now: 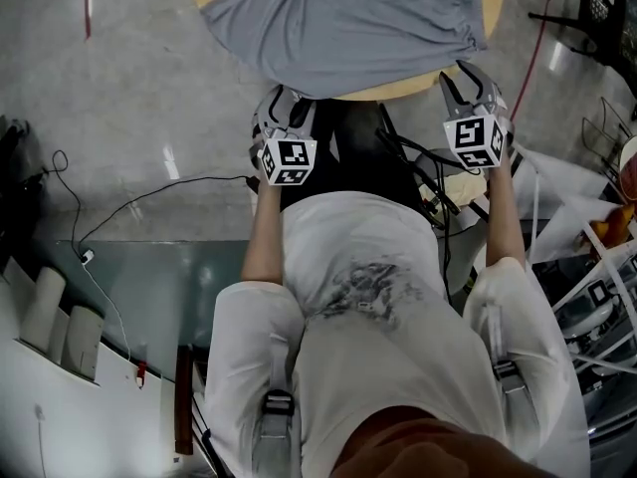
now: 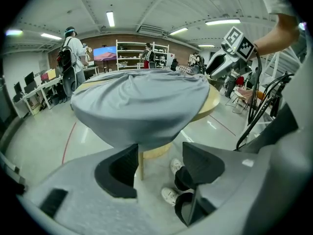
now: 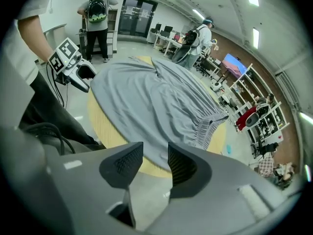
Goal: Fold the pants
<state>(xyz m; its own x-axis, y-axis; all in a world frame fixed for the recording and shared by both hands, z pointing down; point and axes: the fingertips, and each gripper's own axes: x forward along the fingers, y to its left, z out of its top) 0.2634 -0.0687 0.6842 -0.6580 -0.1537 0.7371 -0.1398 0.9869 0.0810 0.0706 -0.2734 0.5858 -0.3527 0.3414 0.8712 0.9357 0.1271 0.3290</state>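
Closest to the head camera is the person's white T-shirt [image 1: 368, 267], with both forearms reaching out from it toward a round wooden table [image 1: 398, 90]. The grey pants [image 1: 348, 18] lie spread on that table. Their long axis runs across the person from side to side, and the gathered elastic waistband [image 1: 466, 8] is at the person's right. The near edge of the cloth sags over the table rim on the person's side, so the pants lie ahead of and slightly above both tools. The left gripper [image 1: 284, 108] sits just under that overhang, and the right gripper [image 1: 468, 76] is just beside the waistband corner. Neither looks clearly nearer than the other. In the left gripper view the left gripper [image 2: 159, 155] has its jaws wide apart with nothing clamped. The drooping fold of the pants [image 2: 142, 106] hangs just beyond the tips, and only floor, a table leg and the person's shoes [image 2: 171, 180] show in the gap. In the right gripper view the right gripper [image 3: 155, 163] also has its jaws parted, though less widely, and is empty. The pants' edge [image 3: 156, 102] and the table rim [image 3: 102, 126] lie past the pads without touching them. As I judge it, the next move is for each gripper to reach forward and pinch the hanging near edge at its own end.
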